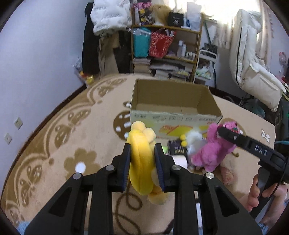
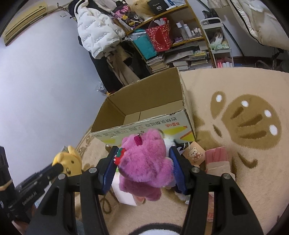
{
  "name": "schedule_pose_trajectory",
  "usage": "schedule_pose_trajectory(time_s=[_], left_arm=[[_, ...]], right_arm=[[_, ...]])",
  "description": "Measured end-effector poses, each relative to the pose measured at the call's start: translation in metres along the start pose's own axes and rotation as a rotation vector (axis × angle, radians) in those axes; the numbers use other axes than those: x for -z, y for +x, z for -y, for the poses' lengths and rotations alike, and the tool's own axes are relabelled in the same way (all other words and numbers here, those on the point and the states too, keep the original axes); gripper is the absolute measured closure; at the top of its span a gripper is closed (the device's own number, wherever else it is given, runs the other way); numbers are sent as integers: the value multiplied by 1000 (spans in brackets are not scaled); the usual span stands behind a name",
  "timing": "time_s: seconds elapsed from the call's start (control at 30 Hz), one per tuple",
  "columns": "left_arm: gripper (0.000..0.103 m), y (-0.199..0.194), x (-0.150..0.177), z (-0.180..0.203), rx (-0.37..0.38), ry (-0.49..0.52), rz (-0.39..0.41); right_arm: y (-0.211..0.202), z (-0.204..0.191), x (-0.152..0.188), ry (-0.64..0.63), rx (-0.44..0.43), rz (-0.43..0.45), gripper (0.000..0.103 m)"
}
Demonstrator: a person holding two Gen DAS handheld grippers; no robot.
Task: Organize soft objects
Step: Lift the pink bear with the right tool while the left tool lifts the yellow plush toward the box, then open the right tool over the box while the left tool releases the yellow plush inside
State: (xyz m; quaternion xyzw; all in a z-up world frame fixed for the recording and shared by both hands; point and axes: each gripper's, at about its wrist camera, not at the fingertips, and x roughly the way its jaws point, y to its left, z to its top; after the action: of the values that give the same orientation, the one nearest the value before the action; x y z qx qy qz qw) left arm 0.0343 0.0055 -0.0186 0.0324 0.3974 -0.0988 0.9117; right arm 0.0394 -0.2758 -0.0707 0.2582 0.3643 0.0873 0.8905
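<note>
The left gripper (image 1: 142, 163) is clenched on a yellow plush toy (image 1: 140, 162), its blue pads (image 1: 127, 166) pressing the toy's flat yellow body from both sides so that the rounded paler head pokes out past the fingertips and the legs hang below. In the right wrist view the same toy shows at the near left, its bear-like face turned outward. The right gripper (image 2: 142, 168) grasps a pink plush bear (image 2: 146, 164) between its own blue pads, the fur bulging out around them (a small red strawberry charm (image 2: 120, 155) sits on the bear's left side, and a metal clasp on its top). Both toys are held on the near side of an open cardboard box (image 1: 168, 118), which stands on a beige carpet (image 1: 59, 126) with brown flower patterns; what shows of the box's inside is bare cardboard. On the carpet between the grippers and the box lie a white fluffy toy (image 1: 194, 141) with yellow pompoms, a dark small package (image 1: 176, 147), a bear-printed tag (image 2: 194, 153) and a pink folded item (image 2: 216, 159). Beyond the box, a cluttered shelf (image 1: 166, 45) and a white puffer jacket (image 1: 110, 16) stand against the far wall. A hand (image 1: 256, 193) grips the right gripper's handle at the near right.
</note>
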Motion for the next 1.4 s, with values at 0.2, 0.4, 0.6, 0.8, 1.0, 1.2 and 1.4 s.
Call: schedule_pose_trajectory(time_s=[0.2,0.4,0.6,0.8,1.0,1.2,1.4], left_arm=[[79,-2,-19,4,-14,55,82],[79,-13,-38,0,-26,63,150],[79,-20,-61,-2,-37,76,223],[79,-4,-84,-3,-24,88,268],[79,17,-108,7,-23,131,307],[80,32,-128,17,-6,140,351],[80,57,-132,16,13,129,298]], right_arm=[[-2,-12,1,-55,1,21,43],[-8,-24,-2,-93,16,64,43],[-17,-28,-11,-93,24,119,43],[-22,-25,-27,-56,-1,163,43],[-31,-28,-54,-70,3,247,43],[-27,-27,-83,-34,-9,311,43],[-4,-32,-95,-46,24,297,41]])
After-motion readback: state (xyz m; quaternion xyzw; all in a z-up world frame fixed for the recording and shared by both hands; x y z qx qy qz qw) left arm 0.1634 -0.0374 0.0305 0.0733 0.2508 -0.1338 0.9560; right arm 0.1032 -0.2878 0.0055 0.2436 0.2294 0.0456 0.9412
